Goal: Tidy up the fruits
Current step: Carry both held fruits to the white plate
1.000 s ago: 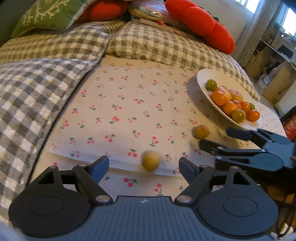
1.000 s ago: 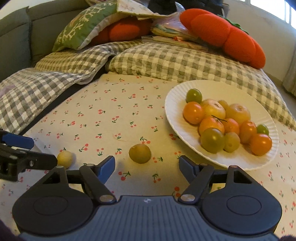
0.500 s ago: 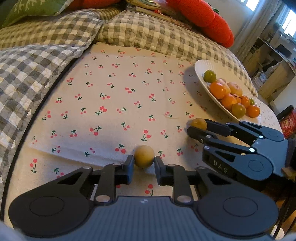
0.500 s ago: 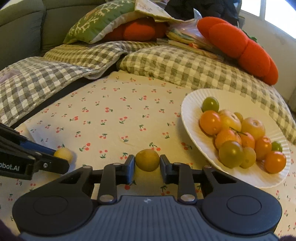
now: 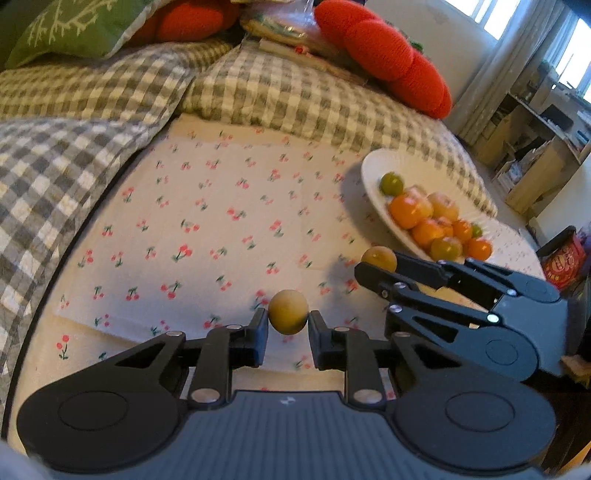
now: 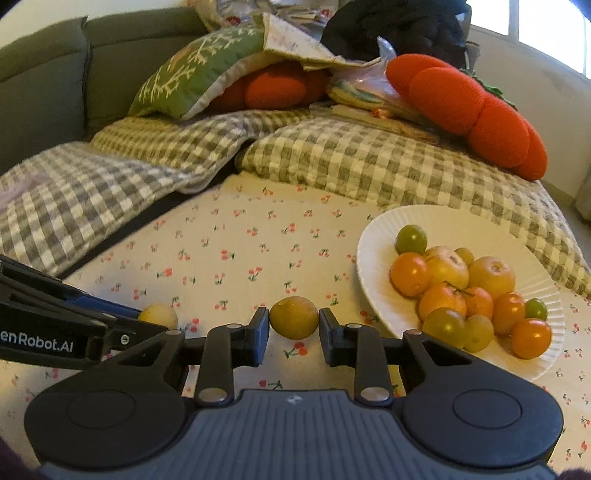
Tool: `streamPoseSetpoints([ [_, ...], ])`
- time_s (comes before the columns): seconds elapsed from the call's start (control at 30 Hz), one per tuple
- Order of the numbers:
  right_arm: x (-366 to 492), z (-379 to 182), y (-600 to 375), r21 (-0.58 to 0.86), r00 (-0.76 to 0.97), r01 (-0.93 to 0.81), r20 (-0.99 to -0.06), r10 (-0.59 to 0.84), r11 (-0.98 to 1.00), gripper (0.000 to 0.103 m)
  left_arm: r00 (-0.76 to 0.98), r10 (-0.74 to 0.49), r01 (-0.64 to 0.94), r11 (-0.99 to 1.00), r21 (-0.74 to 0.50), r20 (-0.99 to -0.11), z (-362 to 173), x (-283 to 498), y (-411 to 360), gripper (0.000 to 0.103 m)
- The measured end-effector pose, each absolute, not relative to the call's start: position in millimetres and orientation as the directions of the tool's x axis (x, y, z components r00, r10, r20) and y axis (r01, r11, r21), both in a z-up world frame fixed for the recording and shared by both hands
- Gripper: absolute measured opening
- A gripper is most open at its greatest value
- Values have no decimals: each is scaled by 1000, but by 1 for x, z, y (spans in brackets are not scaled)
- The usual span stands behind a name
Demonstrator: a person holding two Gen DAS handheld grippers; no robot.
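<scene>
Yellow fruit pinched in both my grippers, left of the white plate (image 6: pixel 373 236).
My left gripper (image 5: pixel 287 325) clamps the pale fruit (image 5: pixel 288 311); my right gripper (image 6: pixel 293 325) clamps the greenish-yellow fruit (image 6: pixel 293 316) nearer the plate.

Behind your work area you have an olive-green sofa (image 6: pixel 44 85) with a green leaf-patterned cushion (image 6: pixel 199 70) leaning on it. Grey-and-cream checked quilts (image 6: pixel 369 162) lie bunched across the seat, with orange-red plush cushions (image 6: pixel 476 107) on top. In front of them lies a cream cloth printed with small cherries (image 5: pixel 207 221). To your right, daylight comes through a window (image 5: pixel 480 14) hung with pale curtains (image 5: pixel 495 77), beside cluttered wooden shelving (image 5: pixel 535 147).
</scene>
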State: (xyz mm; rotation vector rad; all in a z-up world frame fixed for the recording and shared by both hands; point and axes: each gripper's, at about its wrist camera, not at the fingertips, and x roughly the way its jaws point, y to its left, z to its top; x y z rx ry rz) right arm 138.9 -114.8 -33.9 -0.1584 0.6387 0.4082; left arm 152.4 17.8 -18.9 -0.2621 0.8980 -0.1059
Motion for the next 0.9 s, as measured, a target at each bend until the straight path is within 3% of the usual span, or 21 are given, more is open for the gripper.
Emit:
streamPoseSetpoints([
  [0.4,140,10,-171,130,792,-318,-508,339,939,26,682,-199,-14,958,-285,-704,7,159,-7,11],
  [0.9,155,15,-241,251,839,-155,-478,262,955,26,707,-229,114,970,-213,-669,16,196,-72,11],
])
